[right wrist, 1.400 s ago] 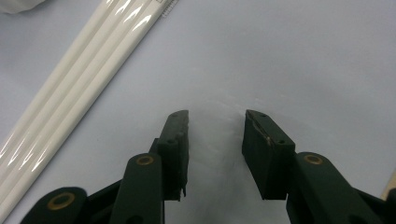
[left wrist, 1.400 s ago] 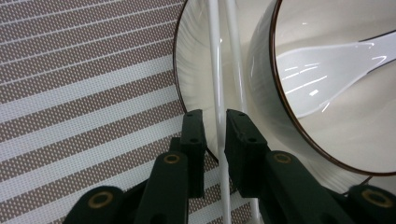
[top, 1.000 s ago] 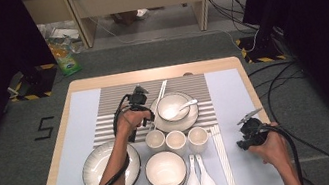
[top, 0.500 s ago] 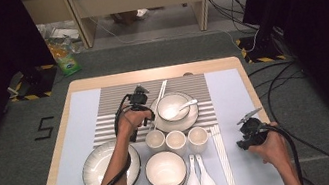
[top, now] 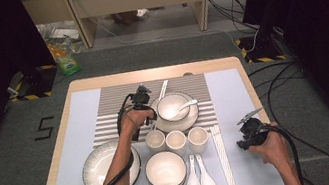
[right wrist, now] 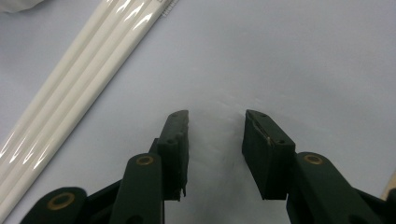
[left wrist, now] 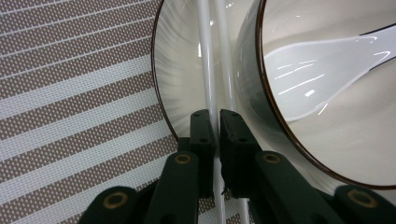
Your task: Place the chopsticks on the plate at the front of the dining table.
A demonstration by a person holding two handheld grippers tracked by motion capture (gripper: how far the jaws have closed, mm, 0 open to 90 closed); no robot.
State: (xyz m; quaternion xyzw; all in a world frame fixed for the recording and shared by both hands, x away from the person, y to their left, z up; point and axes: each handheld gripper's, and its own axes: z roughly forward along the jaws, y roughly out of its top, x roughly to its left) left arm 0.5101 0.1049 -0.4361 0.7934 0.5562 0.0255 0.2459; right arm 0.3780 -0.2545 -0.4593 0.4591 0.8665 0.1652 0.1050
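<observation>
My left gripper (top: 147, 111) (left wrist: 217, 114) is shut on a pair of white chopsticks (top: 162, 91) (left wrist: 205, 51). They lie across the rim of a dark-edged plate (top: 193, 116) (left wrist: 175, 60), right beside the bowl (top: 171, 106) (left wrist: 252, 70) standing on it. A white spoon (top: 186, 105) (left wrist: 322, 60) rests in that bowl. My right gripper (top: 245, 139) (right wrist: 216, 116) is open with nothing between its jaws, low over the pale mat (right wrist: 289, 51), to the right of another set of white chopsticks (top: 223, 159) (right wrist: 84, 70).
A striped mat (top: 111, 116) lies under the plate. Three cups (top: 176, 141) stand in a row before it. Nearer are a large plate (top: 99, 167), a bowl (top: 165, 171) and two spoons (top: 200, 180). The table edge (top: 246, 79) runs right.
</observation>
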